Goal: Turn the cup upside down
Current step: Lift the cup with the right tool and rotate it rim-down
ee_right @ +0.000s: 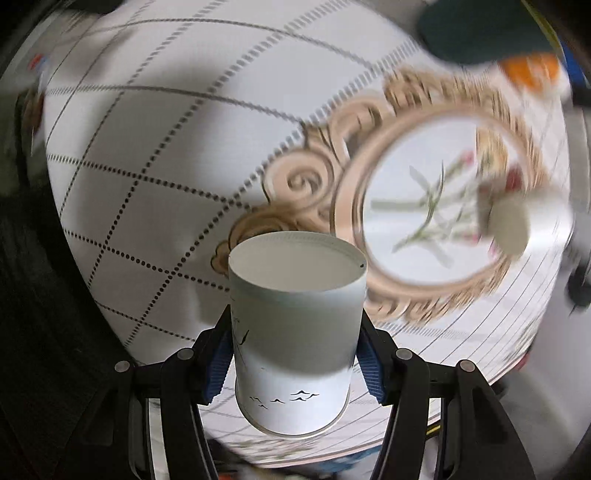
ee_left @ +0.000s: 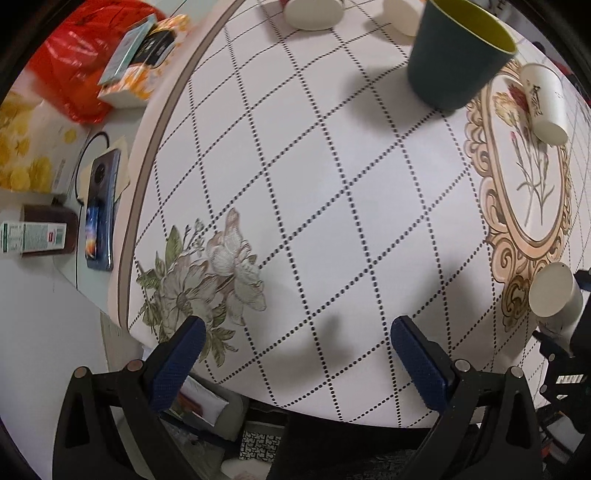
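Note:
My right gripper point(ee_right: 295, 354) is shut on a white paper cup point(ee_right: 295, 332) with small black bird marks. The cup is held above the table with its flat base towards the table and its rim near the camera. In the left wrist view the same cup point(ee_left: 554, 291) shows at the right edge, held by the right gripper's dark body. My left gripper point(ee_left: 297, 343) is open and empty above the near part of the white patterned tablecloth point(ee_left: 332, 184).
A dark green cup with a yellow inside point(ee_left: 458, 55) stands upright at the back. A white paper cup point(ee_left: 545, 103) stands upside down on the ornate frame print. Two more white cups point(ee_left: 314, 13) sit at the far edge. A phone point(ee_left: 101, 210), bottle and red bag lie left.

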The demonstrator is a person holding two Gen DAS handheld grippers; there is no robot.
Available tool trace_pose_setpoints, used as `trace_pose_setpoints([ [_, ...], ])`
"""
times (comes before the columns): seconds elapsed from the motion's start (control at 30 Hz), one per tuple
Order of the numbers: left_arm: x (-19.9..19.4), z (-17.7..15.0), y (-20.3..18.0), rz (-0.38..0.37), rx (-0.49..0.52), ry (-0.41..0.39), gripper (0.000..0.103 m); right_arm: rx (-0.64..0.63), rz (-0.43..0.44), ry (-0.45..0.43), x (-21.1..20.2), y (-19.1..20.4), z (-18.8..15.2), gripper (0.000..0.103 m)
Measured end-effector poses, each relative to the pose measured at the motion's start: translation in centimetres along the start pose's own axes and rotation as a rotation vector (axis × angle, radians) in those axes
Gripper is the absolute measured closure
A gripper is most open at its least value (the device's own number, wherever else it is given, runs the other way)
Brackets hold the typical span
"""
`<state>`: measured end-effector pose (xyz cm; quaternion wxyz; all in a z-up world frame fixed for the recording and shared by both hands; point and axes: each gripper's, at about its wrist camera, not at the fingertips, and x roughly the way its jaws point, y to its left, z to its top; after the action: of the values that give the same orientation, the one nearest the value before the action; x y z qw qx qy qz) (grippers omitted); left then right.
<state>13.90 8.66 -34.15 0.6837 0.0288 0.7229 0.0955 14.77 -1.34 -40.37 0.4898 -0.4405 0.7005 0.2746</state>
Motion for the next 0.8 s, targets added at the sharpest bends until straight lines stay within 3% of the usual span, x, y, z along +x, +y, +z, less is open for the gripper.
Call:
trace_pose_setpoints([
  [0.43,0.9,-0.3,0.3,-0.001,0.039,0.005,0.000,0.381,0.312,0.117,3.6,-3.6,-2.1,0.041],
  [0.7,1.4,-0.6,0.6,0.003,0.051,0.010,0.000,0.504,0.391,0.151,5.9,-7.2,-2.1,0.038],
  [0.8,1.5,-0.7,0.7,0.005,0.053,0.012,0.000,0.504,0.380,0.140,6.0,-8.0,-2.0,0.028],
])
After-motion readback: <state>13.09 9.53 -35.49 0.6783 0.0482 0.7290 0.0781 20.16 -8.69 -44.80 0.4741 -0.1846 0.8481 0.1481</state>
